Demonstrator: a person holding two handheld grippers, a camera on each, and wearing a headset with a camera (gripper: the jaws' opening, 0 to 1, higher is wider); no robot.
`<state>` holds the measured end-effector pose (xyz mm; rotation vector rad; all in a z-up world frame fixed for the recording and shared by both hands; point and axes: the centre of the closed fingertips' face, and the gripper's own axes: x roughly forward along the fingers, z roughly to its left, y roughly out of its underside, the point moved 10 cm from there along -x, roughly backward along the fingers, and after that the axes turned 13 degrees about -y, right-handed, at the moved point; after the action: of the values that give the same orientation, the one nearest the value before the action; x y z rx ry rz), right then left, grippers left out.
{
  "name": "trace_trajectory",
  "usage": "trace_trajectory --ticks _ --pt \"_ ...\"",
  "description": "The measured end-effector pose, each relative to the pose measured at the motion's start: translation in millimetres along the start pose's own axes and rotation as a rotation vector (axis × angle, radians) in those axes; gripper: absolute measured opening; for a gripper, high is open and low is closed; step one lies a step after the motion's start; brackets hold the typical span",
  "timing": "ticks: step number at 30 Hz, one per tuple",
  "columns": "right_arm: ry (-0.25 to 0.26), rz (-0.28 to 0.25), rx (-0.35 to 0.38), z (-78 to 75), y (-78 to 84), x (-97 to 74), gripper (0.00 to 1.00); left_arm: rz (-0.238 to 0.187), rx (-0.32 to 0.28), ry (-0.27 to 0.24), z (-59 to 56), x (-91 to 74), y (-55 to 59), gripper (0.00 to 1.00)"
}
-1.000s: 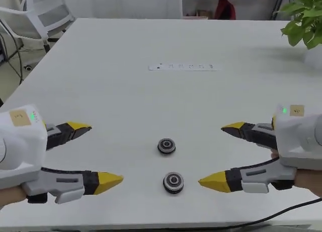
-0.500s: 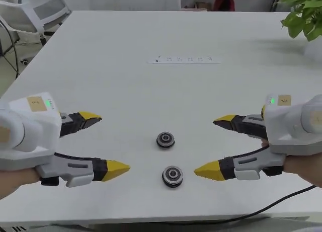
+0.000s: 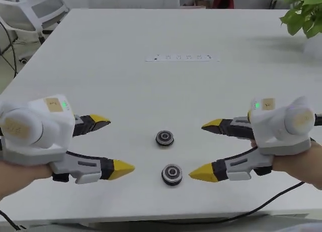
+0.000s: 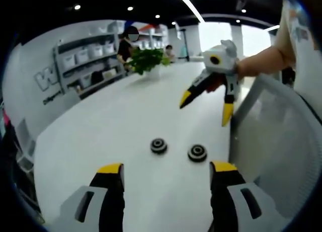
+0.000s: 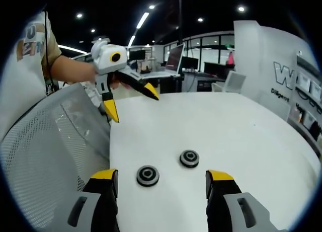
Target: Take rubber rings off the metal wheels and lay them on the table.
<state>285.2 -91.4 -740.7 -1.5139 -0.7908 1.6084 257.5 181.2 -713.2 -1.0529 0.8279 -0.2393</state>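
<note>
The left gripper [image 3: 111, 145] is hanging with its jaws wide apart, gripping nothing, and the right gripper [image 3: 204, 149] is doing the same, facing it. Both are standing closer in toward the middle than a second ago. Between their tips two wheels [image 3: 172, 174] [image 3: 164, 138] are lying flat on the table [image 3: 151, 91], one near and one farther, apart, each wearing a dark ring [image 3: 164, 174].

The white, yellow-tipped left gripper [image 3: 122, 145] and right gripper [image 3: 196, 151] have been brought closer to the two small black-ringed metal wheels [image 3: 172, 174] between their fingertips [image 3: 124, 167].
</note>
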Motion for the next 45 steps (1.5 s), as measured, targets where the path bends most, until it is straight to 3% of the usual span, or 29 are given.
trace_trajectory --ticks 17,24,45 --pt "-0.091 0.058 -0.014 -10.7 11.0 23.5 0.55 0.000 0.004 0.061 -2.4 24.3 -2.1 0.63" --pt "-0.131 0.097 -0.014 -11.5 18.9 31.8 0.49 0.016 0.015 0.097 -7.7 32.4 0.2 0.62" --pt "-0.192 0.138 0.012 -8.9 28.5 50.2 0.39 0.055 0.043 0.209 -28.3 62.1 5.0 0.54"
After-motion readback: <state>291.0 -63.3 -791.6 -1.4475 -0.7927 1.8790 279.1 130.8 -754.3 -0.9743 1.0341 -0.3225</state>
